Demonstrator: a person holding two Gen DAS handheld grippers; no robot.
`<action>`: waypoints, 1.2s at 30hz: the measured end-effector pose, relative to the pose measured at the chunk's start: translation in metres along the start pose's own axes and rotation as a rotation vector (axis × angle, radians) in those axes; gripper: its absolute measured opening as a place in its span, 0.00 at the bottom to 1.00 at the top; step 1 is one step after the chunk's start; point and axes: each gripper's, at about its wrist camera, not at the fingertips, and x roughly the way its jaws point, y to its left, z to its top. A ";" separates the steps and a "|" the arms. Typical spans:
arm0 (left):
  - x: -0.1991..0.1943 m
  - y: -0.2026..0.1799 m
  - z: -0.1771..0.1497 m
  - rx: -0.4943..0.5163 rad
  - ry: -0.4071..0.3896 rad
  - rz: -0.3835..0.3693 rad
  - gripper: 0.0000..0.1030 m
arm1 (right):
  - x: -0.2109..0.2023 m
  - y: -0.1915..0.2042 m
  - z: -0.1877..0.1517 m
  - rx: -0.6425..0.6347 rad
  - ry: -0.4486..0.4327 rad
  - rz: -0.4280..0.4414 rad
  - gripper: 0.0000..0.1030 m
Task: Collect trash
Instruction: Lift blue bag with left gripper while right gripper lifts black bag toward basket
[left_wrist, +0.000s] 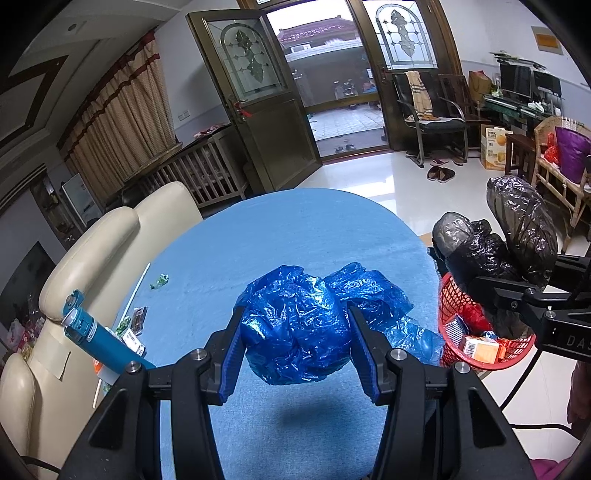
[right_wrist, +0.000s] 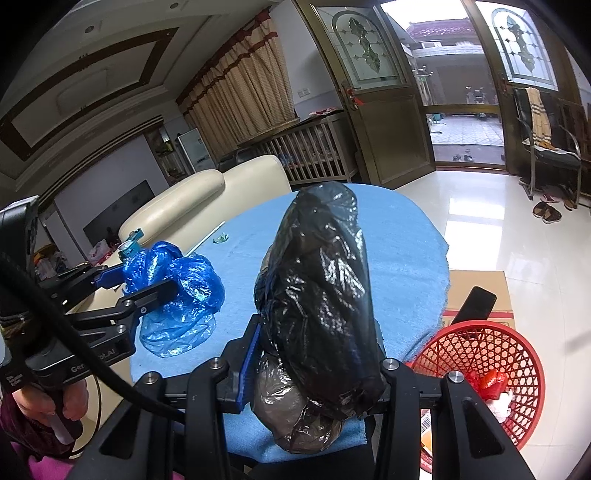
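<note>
Left wrist view: your left tongs (left_wrist: 295, 343) level above blue bench (left_wrist: 295, 229), jaws clamped on crumpled blue bag (left_wrist: 295, 328), lifted clear of cloth. Red basket (left_wrist: 458, 306) off bench's right edge.

Right wrist view: your right tongs (right_wrist: 314, 373) pinch black bag (right_wrist: 321, 280), standing upright between fingers, beside basket.
</note>
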 end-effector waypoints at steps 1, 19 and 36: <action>0.000 -0.001 0.000 0.003 0.000 0.000 0.53 | 0.000 -0.001 -0.001 0.002 0.000 0.000 0.45; 0.005 -0.012 0.003 0.053 -0.003 -0.024 0.53 | -0.009 -0.020 -0.008 0.045 -0.005 -0.019 0.44; 0.011 -0.019 0.007 0.095 0.002 -0.048 0.53 | -0.012 -0.035 -0.008 0.078 -0.007 -0.041 0.45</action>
